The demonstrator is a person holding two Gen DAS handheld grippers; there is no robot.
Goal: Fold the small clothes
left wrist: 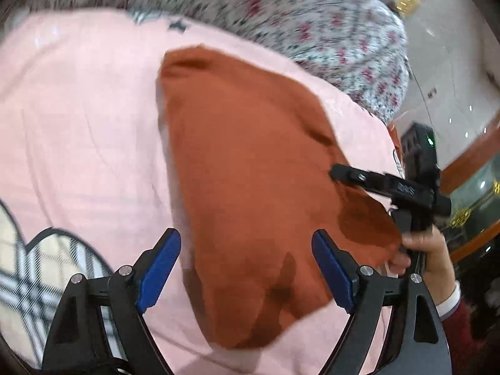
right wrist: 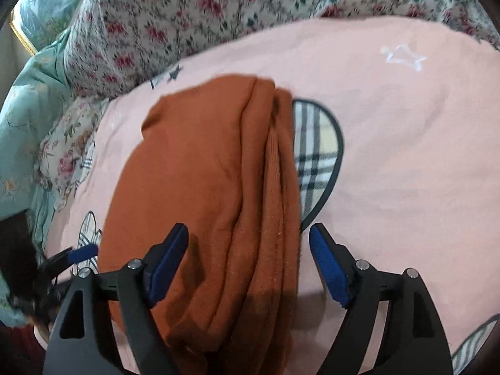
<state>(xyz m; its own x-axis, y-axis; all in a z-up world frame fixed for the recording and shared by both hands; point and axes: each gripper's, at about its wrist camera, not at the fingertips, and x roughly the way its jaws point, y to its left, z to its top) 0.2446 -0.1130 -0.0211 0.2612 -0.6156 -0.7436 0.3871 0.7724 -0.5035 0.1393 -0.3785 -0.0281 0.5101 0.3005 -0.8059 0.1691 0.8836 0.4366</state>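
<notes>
A rust-orange small garment (left wrist: 250, 172) lies folded on a pink bedsheet (left wrist: 78, 125). In the right wrist view the garment (right wrist: 203, 187) shows stacked folded layers along its right side. My left gripper (left wrist: 247, 265) is open, its blue pads on either side of the garment's near end, just above it. My right gripper (right wrist: 248, 265) is open over the garment's near edge, holding nothing. The right gripper also shows in the left wrist view (left wrist: 390, 187) at the garment's right edge, held by a hand. The left gripper's blue tip shows in the right wrist view (right wrist: 81, 254) at the far left.
A floral quilt (right wrist: 187, 15) is bunched along the far side of the bed. A plaid heart patch (right wrist: 315, 156) on the sheet lies right of the garment. A teal floral cloth (right wrist: 28, 109) is at the left. Glossy floor (left wrist: 453, 78) lies beyond the bed edge.
</notes>
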